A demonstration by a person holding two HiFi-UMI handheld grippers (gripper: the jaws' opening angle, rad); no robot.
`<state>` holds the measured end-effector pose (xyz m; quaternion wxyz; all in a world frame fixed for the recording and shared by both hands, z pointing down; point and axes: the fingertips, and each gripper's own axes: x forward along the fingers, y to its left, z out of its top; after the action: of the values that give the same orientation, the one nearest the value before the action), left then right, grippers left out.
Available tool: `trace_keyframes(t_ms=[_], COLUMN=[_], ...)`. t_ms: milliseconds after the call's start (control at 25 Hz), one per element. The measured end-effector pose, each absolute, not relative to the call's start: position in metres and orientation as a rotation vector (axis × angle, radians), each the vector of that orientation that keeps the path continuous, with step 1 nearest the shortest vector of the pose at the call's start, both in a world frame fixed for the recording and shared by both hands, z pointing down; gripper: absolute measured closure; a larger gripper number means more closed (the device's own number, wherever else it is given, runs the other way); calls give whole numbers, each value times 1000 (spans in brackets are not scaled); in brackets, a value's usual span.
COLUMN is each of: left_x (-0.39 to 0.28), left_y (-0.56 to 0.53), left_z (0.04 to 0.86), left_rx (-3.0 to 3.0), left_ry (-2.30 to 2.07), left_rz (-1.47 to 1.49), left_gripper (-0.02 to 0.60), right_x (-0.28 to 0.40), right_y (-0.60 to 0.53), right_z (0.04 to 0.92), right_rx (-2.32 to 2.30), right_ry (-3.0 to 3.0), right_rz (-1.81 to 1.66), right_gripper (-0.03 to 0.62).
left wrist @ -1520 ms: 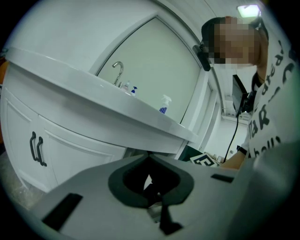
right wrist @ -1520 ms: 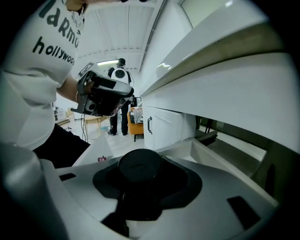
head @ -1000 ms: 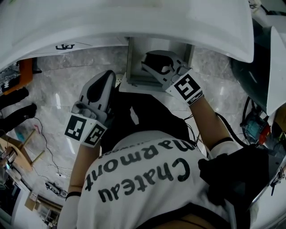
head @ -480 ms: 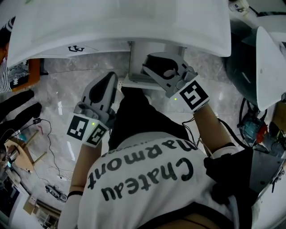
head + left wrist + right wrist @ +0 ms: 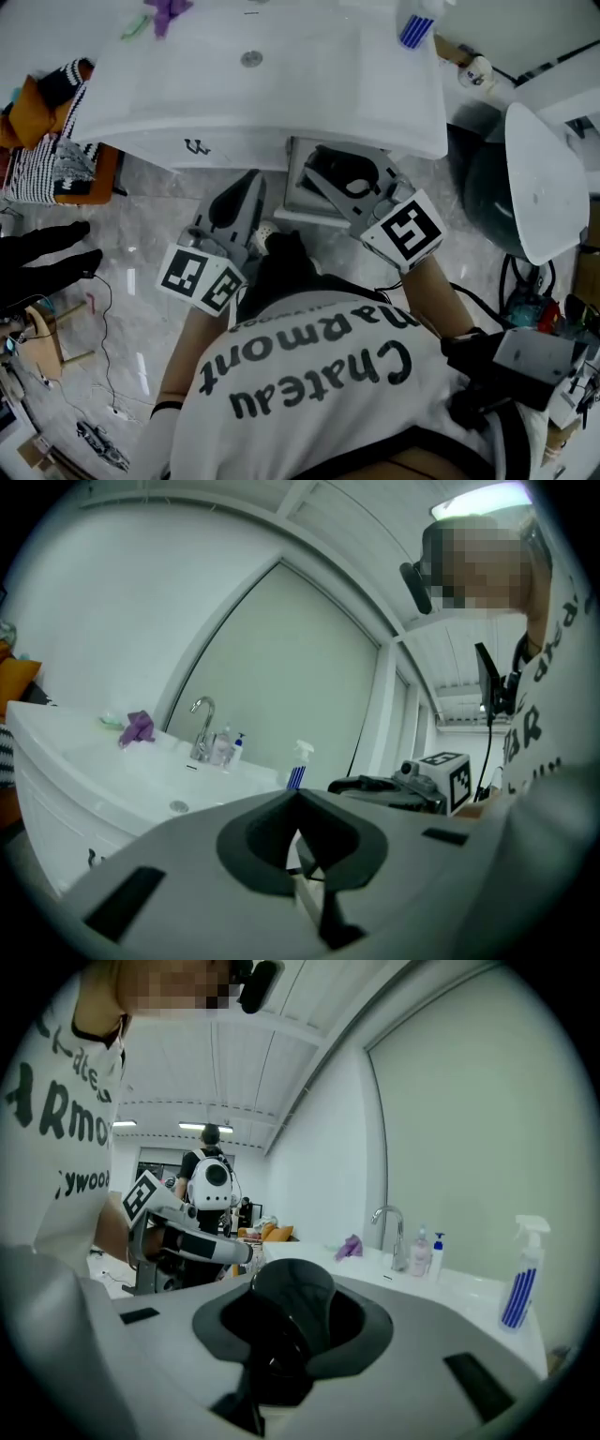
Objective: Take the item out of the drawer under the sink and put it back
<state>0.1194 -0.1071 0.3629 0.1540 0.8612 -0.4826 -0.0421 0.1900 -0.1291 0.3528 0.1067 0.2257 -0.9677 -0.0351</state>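
Observation:
A white basin [image 5: 262, 103] stands in front of me, and the drawer [image 5: 298, 192] under it is pulled open. My right gripper [image 5: 317, 157] hovers over that drawer, level with the basin's front edge. In the right gripper view its jaws are closed on a black, glossy, rounded item [image 5: 286, 1302] that sticks up between them. My left gripper [image 5: 248, 183] hangs to the left of the drawer, pointing at the basin front. Its jaws [image 5: 298, 797] meet at the tips and hold nothing. The inside of the drawer is hidden by the right gripper.
On the basin top are a faucet [image 5: 389, 1232], a blue-and-white spray bottle [image 5: 412, 23] and a purple cloth [image 5: 167, 11]. A dark bin with a white lid [image 5: 534, 178] stands to the right. At the left edge is a black-gloved hand [image 5: 42, 258]. Cables lie on the marble floor [image 5: 141, 309].
Both grippers have risen and shifted a little right. The basin top with its drain and bottle has come into view. The right gripper still holds the black item.

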Motion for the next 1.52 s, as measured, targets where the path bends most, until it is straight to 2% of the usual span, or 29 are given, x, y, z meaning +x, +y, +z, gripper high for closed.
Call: trace_keyframes(t_ms=[600,1000,1520], left_x=[75,2,-98], left_y=[-85,-85,-83], left_z=[294,255,246], left_rx=[2530,2630,2733], left_ry=[-1352,-1240,-1201], left_rz=[-214,-210,-150], left_gripper=[572,572,572], right_x=[146,67,-35], right_y=[-99,-96,-93], right_z=[257,205,189], right_rx=[806,942,1005], right_ry=[-2885,-2911,-2927], right_rz=[-296,-369,-435], right_gripper=[482,482,482])
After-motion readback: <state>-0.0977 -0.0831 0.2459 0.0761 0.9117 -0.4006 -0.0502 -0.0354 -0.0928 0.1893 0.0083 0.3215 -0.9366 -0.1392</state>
